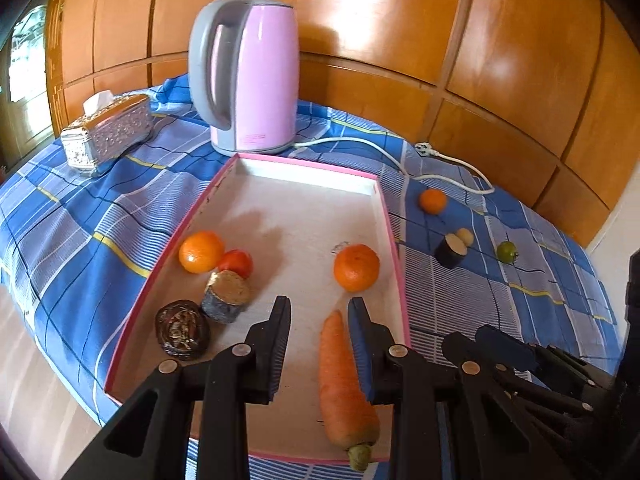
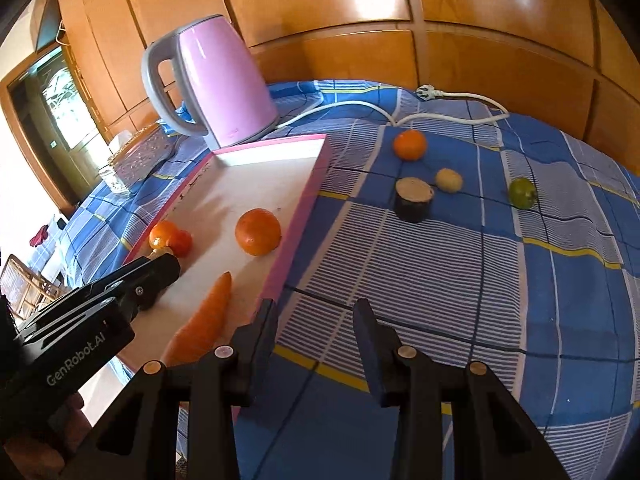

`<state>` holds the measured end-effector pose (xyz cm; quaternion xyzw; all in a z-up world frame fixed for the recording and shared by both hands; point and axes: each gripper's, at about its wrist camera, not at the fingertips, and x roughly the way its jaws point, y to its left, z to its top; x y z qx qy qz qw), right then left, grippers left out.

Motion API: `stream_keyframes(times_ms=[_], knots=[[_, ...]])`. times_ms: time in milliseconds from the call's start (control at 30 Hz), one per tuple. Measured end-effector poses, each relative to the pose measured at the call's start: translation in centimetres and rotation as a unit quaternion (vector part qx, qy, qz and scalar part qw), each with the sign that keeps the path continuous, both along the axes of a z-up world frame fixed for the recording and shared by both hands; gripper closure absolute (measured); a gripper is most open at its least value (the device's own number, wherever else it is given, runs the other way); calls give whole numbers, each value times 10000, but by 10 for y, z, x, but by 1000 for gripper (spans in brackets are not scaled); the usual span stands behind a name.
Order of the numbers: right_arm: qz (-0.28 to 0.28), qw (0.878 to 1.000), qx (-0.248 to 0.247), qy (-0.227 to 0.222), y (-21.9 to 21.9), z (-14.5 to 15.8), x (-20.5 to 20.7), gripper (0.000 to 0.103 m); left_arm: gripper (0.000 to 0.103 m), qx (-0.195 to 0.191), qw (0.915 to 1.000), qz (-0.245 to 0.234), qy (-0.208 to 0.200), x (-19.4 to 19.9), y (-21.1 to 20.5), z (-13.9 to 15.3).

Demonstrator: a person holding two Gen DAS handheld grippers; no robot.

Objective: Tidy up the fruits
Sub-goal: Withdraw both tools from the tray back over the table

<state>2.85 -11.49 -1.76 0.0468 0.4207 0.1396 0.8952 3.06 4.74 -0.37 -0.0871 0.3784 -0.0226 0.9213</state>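
Checked blue cloth (image 2: 440, 280) under everything; pink tray (image 1: 394, 240) holds carrot (image 1: 344, 384) & two oranges; my left claw (image 1: 318, 322) gapes over it, carrot beside one finger; right claw (image 2: 316, 328) apart, empty, aimed at loose orange (image 2: 409, 144), lime (image 2: 522, 193) on cloth, prob. next.

You've got three oranges: two in the tray (image 1: 256, 168), at 9 o'clock (image 1: 201, 251) and 3 o'clock (image 1: 356, 267), one on the cloth at 1 o'clock (image 1: 432, 201). One tomato (image 1: 238, 262), one carrot (image 1: 340, 384), two cut eggplant chunks (image 1: 226, 296) (image 1: 451, 249), one dark wrinkled fruit (image 1: 182, 335), one potato (image 1: 465, 236), one lime (image 1: 506, 252). One kettle (image 1: 248, 76), one tissue box (image 1: 107, 132).
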Motion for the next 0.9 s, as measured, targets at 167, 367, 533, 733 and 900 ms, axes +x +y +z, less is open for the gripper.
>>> stream_keyframes(times_ms=[167, 367, 533, 733, 900], knots=[[-156, 9999, 30, 1, -10, -1, -1, 63, 69, 52, 9998, -187, -44, 1, -12, 4], [-388, 9992, 72, 50, -26, -4, 1, 63, 69, 141, 9990, -421, -95, 5, -31, 7], [-563, 9984, 84, 66, -37, -6, 1, 63, 69, 193, 9979, -597, -146, 10, -47, 10], [-795, 9967, 118, 65, -55, -7, 5, 63, 69, 224, 9964, -800, -161, 19, -65, 11], [-959, 9953, 133, 102, -68, -10, 8, 63, 69, 263, 9952, -936, -105, 27, -78, 8]])
